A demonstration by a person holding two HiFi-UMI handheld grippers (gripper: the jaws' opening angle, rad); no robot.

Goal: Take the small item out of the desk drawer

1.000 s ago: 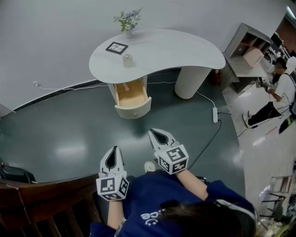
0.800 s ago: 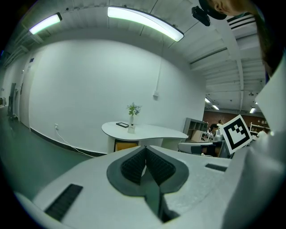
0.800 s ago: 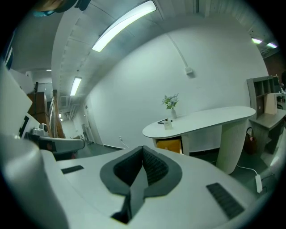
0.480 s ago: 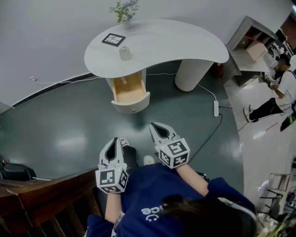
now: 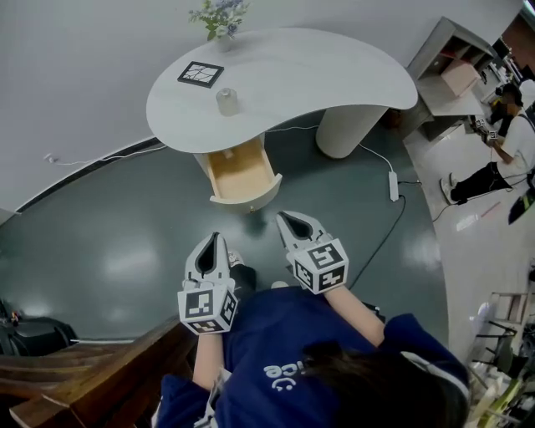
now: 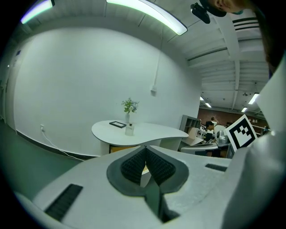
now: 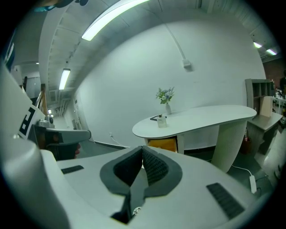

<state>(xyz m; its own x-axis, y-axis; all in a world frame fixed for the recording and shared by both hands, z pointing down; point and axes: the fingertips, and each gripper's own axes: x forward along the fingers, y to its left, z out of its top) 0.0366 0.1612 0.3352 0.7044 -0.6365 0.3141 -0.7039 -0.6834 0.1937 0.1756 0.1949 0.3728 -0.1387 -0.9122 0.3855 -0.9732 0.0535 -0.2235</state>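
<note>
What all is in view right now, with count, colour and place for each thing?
desk: one, white, by the wall
drawer: one, wood inside, open under the desk
jar: one, pale, on the desk
framed square: one, dark, behind the jar
flower vase: one, green sprigs, desk's back edge
power strip: one, white, floor right of the desk
shelf unit: one, grey, far right
bystander: one, far right
wooden furniture: one, brown, lower left
left gripper: one, white, shut, empty
right gripper: one, white, shut, empty
</note>
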